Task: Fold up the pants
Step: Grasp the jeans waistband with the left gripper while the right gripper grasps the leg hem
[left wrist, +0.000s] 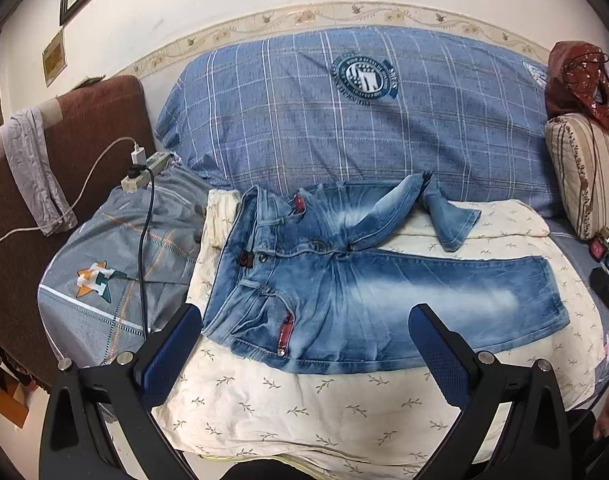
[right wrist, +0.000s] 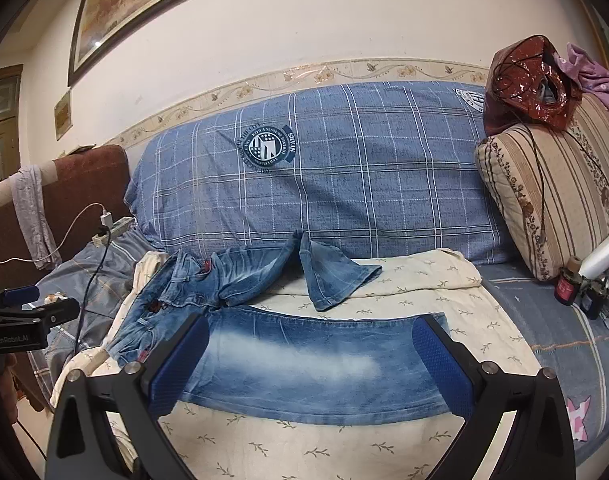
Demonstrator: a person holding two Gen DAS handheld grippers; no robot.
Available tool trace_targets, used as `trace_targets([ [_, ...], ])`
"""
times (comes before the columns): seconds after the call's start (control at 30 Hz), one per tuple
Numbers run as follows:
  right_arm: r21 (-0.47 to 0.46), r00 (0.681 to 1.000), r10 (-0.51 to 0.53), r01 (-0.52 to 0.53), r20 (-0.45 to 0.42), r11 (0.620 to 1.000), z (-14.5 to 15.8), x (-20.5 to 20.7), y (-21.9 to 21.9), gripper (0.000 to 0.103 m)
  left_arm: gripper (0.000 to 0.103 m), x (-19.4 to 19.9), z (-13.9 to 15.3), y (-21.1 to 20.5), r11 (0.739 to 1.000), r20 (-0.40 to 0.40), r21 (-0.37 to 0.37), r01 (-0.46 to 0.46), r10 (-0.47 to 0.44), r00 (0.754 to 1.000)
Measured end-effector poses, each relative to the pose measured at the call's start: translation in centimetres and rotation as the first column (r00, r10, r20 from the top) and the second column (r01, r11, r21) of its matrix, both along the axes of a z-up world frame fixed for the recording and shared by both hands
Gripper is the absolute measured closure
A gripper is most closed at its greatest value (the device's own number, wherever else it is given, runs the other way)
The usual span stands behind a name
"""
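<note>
The jeans (left wrist: 384,300) lie flat on a cream leaf-print sheet (left wrist: 304,404), waistband to the left, the near leg stretched straight ahead of both claws, the far leg folded back with its cuff flopped over. The left gripper (left wrist: 304,320) gapes wide and holds nothing, hovering over the hip and thigh; bare sheet lies under it on the near side. The right gripper (right wrist: 310,334) is just as wide and empty over the near leg (its right finger hides part of the hem). Beyond, a blue plaid cover (right wrist: 344,184) bears a round crest, lettering unreadable.
</note>
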State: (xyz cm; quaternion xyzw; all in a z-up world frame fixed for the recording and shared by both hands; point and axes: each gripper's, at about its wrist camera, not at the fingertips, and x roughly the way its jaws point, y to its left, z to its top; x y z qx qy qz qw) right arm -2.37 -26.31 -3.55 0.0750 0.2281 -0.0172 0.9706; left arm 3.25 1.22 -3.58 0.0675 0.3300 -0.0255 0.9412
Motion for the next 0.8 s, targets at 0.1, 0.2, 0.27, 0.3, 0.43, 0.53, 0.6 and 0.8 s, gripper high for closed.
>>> trace_targets([
  [0.1, 0.006, 0.999, -0.020, 0.020, -0.032, 1.000, -0.7, 0.6, -0.9, 0.000, 0.000, 2.0, -2.1, 2.0, 0.999, -0.075, -0.018, -0.039, 0.038, 0.996],
  [0.2, 0.013, 0.994, -0.069, 0.071, -0.088, 0.997, -2.1, 1.4, -2.9, 0.000, 0.000, 4.1, -4.3, 4.8, 0.992, -0.141, -0.029, -0.122, 0.117, 0.983],
  [0.27, 0.040, 0.984, -0.111, 0.118, -0.140, 0.992, -3.3, 1.9, -4.9, 0.000, 0.000, 5.7, -6.1, 7.4, 0.979, -0.195, -0.026, -0.201, 0.192, 0.962],
  [0.3, 0.054, 0.976, -0.133, 0.144, -0.170, 0.988, -4.0, 2.1, -6.0, 0.000, 0.000, 6.2, -6.8, 8.5, 0.973, -0.216, -0.032, -0.230, 0.218, 0.952],
  [0.43, 0.145, 0.937, -0.185, 0.236, -0.297, 0.961, -7.0, 2.6, -10.6, 0.000, 0.000, 8.4, -9.6, 12.4, 0.944, -0.304, -0.054, -0.326, 0.295, 0.906],
  [0.53, 0.221, 0.914, -0.187, 0.278, -0.360, 0.935, -9.1, 2.7, -13.4, 0.000, 0.000, 9.5, -11.8, 14.5, 0.925, -0.381, -0.094, -0.368, 0.308, 0.872],
  [0.6, 0.283, 0.908, -0.172, 0.292, -0.382, 0.914, -10.2, 2.9, -14.9, 0.000, 0.000, 10.0, -12.8, 14.9, 0.918, -0.413, -0.127, -0.376, 0.295, 0.861],
  [0.8, 0.421, 0.914, -0.080, 0.260, -0.399, 0.869, -12.6, 3.4, -16.1, 0.000, 0.022, 12.1, -15.3, 14.8, 0.899, -0.492, -0.218, -0.379, 0.235, 0.839],
])
